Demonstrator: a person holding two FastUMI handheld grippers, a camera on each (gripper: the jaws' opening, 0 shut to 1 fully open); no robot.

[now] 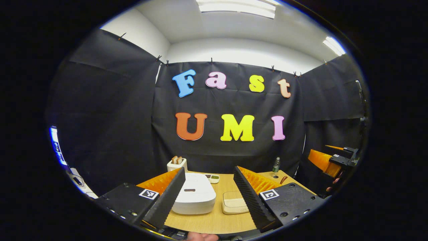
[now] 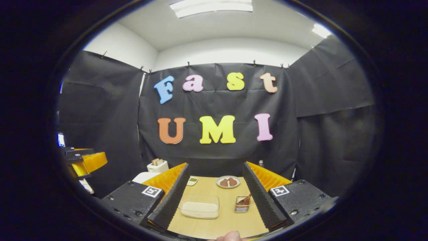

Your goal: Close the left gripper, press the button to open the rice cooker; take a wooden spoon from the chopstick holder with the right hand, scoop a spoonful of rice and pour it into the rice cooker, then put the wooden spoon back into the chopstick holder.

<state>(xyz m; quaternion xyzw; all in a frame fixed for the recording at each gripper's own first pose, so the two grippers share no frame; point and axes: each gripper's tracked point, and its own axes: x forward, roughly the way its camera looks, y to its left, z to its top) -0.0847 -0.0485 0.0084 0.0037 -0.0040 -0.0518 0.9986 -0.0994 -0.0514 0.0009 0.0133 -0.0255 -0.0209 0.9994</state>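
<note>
1. Two grippers are up above the wooden table [image 1: 214,221], and both have their fingers spread wide with nothing between them.
2. In the left gripper view, the left gripper [image 1: 209,192] points at the white rice cooker [image 1: 194,197], which sits on the table with its lid down, partly behind the left finger. The dark button [image 1: 189,190] on the lid is untouched.
3. Just right of the cooker lies a clear container of rice [image 1: 234,202], pale and flat from this angle.
4. Behind the cooker stands a white toaster [image 1: 177,164] with two slices poking out, and a small scale [image 1: 212,178] lies beside it near the back wall.
5. A green-labelled bottle [image 1: 276,165] stands at the far right corner of the table.
6. Far right in the same view, the right gripper [image 1: 331,160] hangs in the air, well apart from the table things.
7. Over to the right gripper view: the right gripper [image 2: 215,197] frames the rice container [image 2: 199,206] between its fingers.
8. Right beside that container sits the chopstick holder [image 2: 242,204], with the wooden spoon [image 2: 245,200] leaning inside, tilted.
9. Farther back, a plate [image 2: 228,181] carries brown pieces of food.
10. The left gripper [image 2: 85,160] floats at the left edge of this view.
</note>
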